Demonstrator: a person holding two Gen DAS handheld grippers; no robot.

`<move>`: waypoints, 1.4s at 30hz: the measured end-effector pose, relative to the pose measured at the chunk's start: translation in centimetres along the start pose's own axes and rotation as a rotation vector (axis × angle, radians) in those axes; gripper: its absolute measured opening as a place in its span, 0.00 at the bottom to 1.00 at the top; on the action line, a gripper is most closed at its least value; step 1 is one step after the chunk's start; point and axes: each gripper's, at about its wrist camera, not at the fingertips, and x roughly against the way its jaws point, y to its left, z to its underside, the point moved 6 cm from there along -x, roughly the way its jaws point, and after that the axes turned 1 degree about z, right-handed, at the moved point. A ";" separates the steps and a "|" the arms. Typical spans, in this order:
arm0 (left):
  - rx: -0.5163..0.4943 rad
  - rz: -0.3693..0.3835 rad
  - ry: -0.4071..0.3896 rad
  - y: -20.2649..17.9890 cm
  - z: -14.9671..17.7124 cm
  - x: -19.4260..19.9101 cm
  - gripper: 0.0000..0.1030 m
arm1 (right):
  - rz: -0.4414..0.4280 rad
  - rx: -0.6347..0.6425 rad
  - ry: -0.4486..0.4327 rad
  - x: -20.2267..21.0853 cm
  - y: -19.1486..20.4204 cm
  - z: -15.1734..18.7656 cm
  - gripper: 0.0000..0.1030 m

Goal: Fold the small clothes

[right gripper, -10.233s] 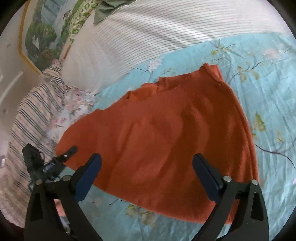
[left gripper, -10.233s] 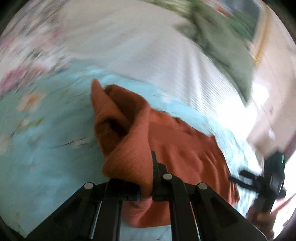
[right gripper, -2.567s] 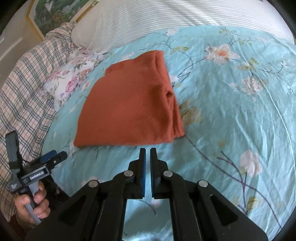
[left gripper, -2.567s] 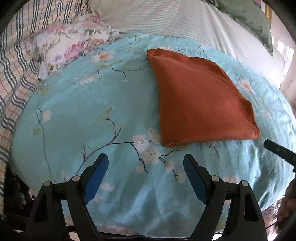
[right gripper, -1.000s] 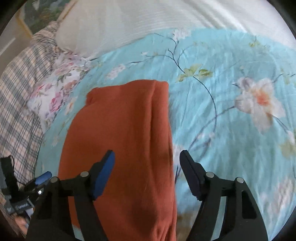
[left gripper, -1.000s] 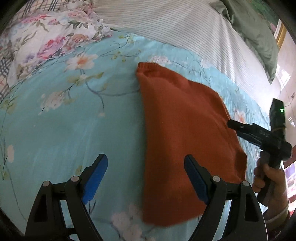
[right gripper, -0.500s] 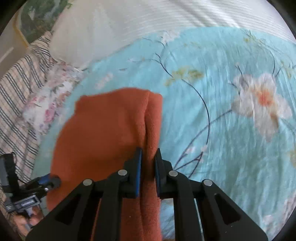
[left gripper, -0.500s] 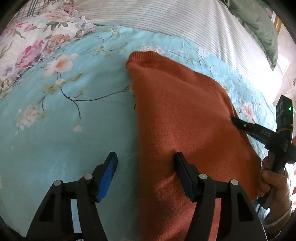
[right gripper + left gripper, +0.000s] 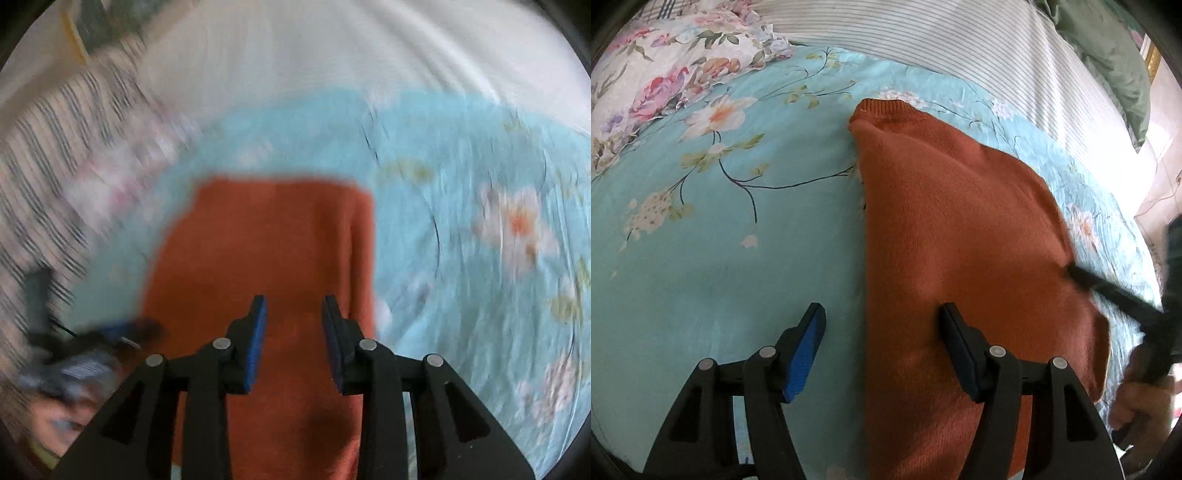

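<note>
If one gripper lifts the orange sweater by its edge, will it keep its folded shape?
Probably not. The sweater is soft knit that sags over the bedspread, so it would likely droop and unfold. Its fuzzy surface should grip well, not slip.

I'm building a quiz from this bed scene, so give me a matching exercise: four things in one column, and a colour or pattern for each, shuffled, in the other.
Things:
1. folded sweater
2. bedspread
3. far pillow
4. pads of the left gripper

Colour or pattern:
A. blue
B. white with thin stripes
C. rust orange
D. turquoise with flowers

Pairs: 1-C, 2-D, 3-B, 4-A
</note>
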 end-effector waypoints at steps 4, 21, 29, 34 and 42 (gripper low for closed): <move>-0.003 -0.018 -0.002 0.0 0.8 1.3 0.64 | -0.044 -0.067 -0.015 -0.1 -1.2 0.4 0.31; -0.082 -0.073 0.003 -0.7 8.8 5.2 0.65 | -0.118 -0.072 -0.032 6.1 1.5 7.6 0.46; -0.065 -0.105 -0.009 0.0 10.3 8.0 0.80 | -0.103 -0.026 -0.082 10.2 2.5 9.3 0.83; -0.128 -0.197 -0.006 0.0 12.4 9.4 0.81 | -0.049 0.037 -0.082 11.8 3.2 11.0 0.86; -0.270 -0.275 -0.024 -1.0 15.0 11.8 0.81 | -0.022 0.116 0.005 12.1 4.2 15.1 0.88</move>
